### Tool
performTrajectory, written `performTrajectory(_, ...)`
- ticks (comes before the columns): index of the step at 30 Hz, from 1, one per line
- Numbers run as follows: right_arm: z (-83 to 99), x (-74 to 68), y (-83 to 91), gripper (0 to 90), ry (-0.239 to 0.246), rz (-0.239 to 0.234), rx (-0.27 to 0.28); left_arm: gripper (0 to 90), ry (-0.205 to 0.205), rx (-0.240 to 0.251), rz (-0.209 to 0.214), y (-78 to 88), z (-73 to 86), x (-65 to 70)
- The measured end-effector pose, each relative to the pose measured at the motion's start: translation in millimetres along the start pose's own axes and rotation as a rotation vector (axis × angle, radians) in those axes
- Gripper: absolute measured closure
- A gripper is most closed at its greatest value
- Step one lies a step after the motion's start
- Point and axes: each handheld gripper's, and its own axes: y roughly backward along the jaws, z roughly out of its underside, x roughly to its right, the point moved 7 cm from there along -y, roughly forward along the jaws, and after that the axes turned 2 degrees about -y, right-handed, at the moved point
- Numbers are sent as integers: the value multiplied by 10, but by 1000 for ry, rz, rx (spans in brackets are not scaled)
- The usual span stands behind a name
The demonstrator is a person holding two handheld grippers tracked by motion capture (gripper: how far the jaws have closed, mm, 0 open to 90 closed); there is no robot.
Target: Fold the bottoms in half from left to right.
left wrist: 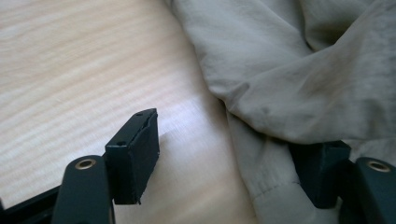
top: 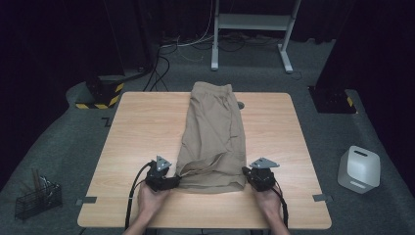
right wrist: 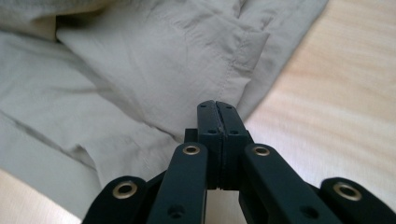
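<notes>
At the left of the high view the left gripper (top: 172, 179) sits at the near left corner of a pair of khaki shorts (top: 215, 132), which lie folded lengthwise down the middle of the wooden table (top: 137, 122), waistband at the far edge and leg hems nearest the person. In the left gripper view its jaws stand wide apart: one pad over bare wood, the other tucked under a loose fold of the cloth (left wrist: 299, 70), so nothing is pinched yet. To do this step well, that gripper should slide in until both layers of the hem lie between the pads, then close squarely on the stitched edge rather than on a single ply. Moving right, the hem (top: 213, 183) shows a slack, open pocket of fabric that is better flattened than trapped. At the right corner the right gripper (top: 254, 177) has its jaws pressed together; in the right gripper view they meet with no fabric visible between them, the tips resting on or just above the shorts (right wrist: 154, 70) near the seamed edge. I judge it needs to reopen and take the hem corner at the same depth as the left, so both corners lift evenly for the fold toward the waistband
</notes>
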Motion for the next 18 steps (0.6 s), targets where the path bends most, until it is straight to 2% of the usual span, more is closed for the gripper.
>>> performTrajectory(2, 59, 2, 64, 863, 8, -6, -2, 307, -17, -9, 7, 51, 33, -25)
performTrajectory(6, 70, 76, 175, 734, -56, -22, 35, 298, 39, 12, 47, 158, 24, -111)
performTrajectory(7, 45, 99, 195, 716, -77, -29, 46, 294, 37, 20, 50, 183, 10, -127)
performTrajectory(10, -96, 141, 217, 652, -109, -21, 61, 292, 33, 41, 63, 255, -41, -122)
performTrajectory(13, -246, 136, 188, 634, -97, -5, 62, 293, 26, 58, 57, 329, -84, -139)
performTrajectory(18, -484, 164, 24, 615, -110, 28, 45, 293, 52, 74, 37, 392, -141, -260)
